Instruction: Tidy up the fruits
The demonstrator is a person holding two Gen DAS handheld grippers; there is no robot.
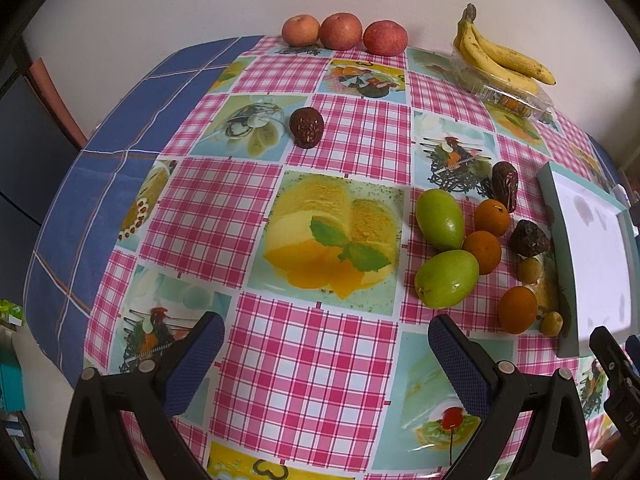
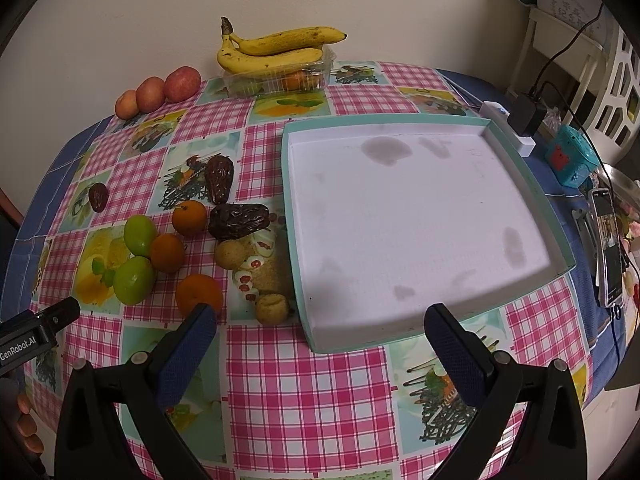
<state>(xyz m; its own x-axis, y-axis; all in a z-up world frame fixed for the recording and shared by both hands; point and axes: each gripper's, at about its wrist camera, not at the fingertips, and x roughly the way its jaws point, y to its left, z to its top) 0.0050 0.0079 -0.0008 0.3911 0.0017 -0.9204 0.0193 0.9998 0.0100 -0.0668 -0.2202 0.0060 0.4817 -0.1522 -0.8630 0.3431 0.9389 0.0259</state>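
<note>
I have the left gripper [image 1: 326, 354] spread wide and holding nothing, above the tablecloth [image 1: 312, 364]. My right gripper [image 2: 320, 344] is equally wide and holds nothing, above the near edge of the tray [image 2: 298, 240], which contains no fruit. Left of the tray lies a loose cluster: two green fruits [image 2: 140, 234], touching each other, three oranges [image 2: 167, 253], two dates [image 2: 237, 221] and two small tan fruits [image 2: 230, 255]. A third date [image 2: 98, 197] lies apart to the left. At the wall, three apples [image 2: 182, 83] sit in a row, and bananas [image 2: 272, 50] rest on a clear container [image 2: 280, 78]. A phone [image 2: 608, 246] lies right of the tray.
</note>
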